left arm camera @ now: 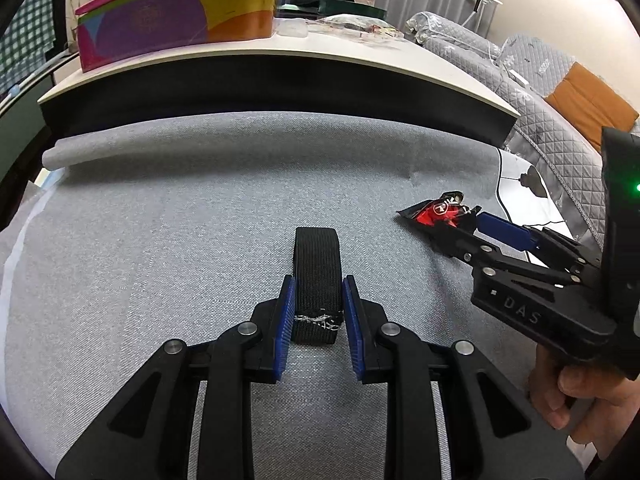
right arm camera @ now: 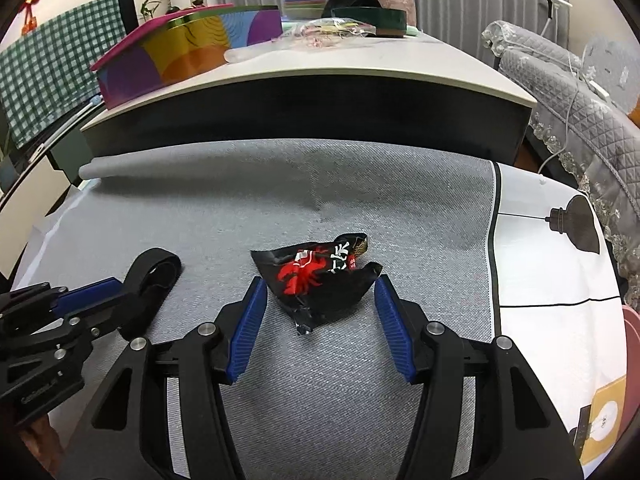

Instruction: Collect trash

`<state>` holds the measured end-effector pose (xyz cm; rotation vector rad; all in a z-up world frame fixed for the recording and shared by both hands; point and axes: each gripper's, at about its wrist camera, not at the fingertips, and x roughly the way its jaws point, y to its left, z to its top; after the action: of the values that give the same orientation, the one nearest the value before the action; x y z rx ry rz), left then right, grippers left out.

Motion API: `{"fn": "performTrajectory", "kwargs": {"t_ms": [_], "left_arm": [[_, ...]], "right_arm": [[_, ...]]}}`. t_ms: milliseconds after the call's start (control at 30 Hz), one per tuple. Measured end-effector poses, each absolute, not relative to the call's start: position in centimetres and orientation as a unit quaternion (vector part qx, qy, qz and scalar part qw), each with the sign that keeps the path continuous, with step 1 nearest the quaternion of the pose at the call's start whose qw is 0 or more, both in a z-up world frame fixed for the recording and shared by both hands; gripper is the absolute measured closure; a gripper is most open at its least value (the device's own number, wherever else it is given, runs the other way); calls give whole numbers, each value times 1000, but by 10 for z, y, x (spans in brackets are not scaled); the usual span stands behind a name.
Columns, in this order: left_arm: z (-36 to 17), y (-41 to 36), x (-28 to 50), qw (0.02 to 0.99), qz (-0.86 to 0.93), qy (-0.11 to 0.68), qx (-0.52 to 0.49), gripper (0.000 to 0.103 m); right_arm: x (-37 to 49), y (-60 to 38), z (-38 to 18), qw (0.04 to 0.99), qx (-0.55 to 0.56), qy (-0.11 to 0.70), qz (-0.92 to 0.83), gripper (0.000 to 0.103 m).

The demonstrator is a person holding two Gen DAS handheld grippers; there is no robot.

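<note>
On grey cloth, released right tongs (right arm camera: 320,300) flank a crumpled black-red wrapper (right arm camera: 316,276); left tongs (left arm camera: 318,312) clench webbing strap (left arm camera: 317,264).

Cloth (right arm camera: 320,400): grey-blue, fine twill weave. Wrapper (right arm camera: 320,280): black w/ red crab print, white characters, bit of gold. Strap (left arm camera: 318,280): black mesh webbing, white stitching across it. Left gripper (left arm camera: 318,326) & right gripper (right arm camera: 320,324): black bodies, blue ribbed pads, silver pins. Tin (left arm camera: 176,20): multicolour — purple, orange, yellow-green, pink; lid magenta. Table (right arm camera: 440,68): cream top, black side. Sheet (right arm camera: 552,272) at right: white w/ black lines, dark bulb shapes. Sofa cover (left arm camera: 540,80): grey, diamond quilting. Cushion (left arm camera: 592,100): orange. Check fabric (right arm camera: 52,64): green-white.
</note>
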<state>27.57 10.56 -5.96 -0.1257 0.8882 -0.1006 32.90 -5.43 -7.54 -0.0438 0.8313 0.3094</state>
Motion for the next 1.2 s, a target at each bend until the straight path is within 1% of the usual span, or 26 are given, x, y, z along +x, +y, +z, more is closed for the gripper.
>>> {"fn": "performTrajectory", "kwargs": {"t_ms": [200, 300, 333, 367, 433, 533, 700, 733, 767, 833, 1033, 1133, 1200], "left_arm": [[-58, 106, 274, 900, -50, 429, -59, 79], [-58, 105, 274, 900, -49, 428, -58, 79], [-57, 105, 273, 901, -49, 428, -58, 79], [-56, 105, 273, 901, -49, 427, -57, 79], [-55, 104, 272, 902, -50, 425, -56, 79], [-53, 102, 272, 903, -51, 424, -53, 79], [-46, 103, 265, 905, -48, 420, -57, 79], [-46, 103, 264, 905, -48, 418, -56, 79], [-45, 104, 263, 906, -47, 417, -56, 79], [-45, 107, 262, 906, -43, 417, -58, 79], [-50, 119, 265, 903, -27, 424, -65, 79], [-51, 121, 266, 902, -26, 425, -67, 79], [-52, 121, 268, 902, -28, 426, -67, 79]], "right_arm": [[329, -56, -75, 902, -21, 402, 155, 60], [325, -57, -71, 906, -27, 392, 158, 69], [322, -58, -69, 907, -28, 388, 159, 73], [320, -59, -68, 908, -30, 386, 160, 102], [317, -61, -66, 906, -28, 391, 161, 103], [313, -67, -65, 905, -30, 394, 158, 103], [315, -75, -62, 899, 5, 404, 170, 97], [316, -72, -60, 899, 6, 402, 174, 91], [316, -70, -58, 900, 4, 399, 176, 76], [318, -65, -56, 902, 11, 391, 182, 58], [333, -46, -62, 894, 29, 403, 191, 57], [343, -36, -66, 891, 34, 409, 191, 53], [350, -29, -70, 888, 38, 416, 190, 49]]}}
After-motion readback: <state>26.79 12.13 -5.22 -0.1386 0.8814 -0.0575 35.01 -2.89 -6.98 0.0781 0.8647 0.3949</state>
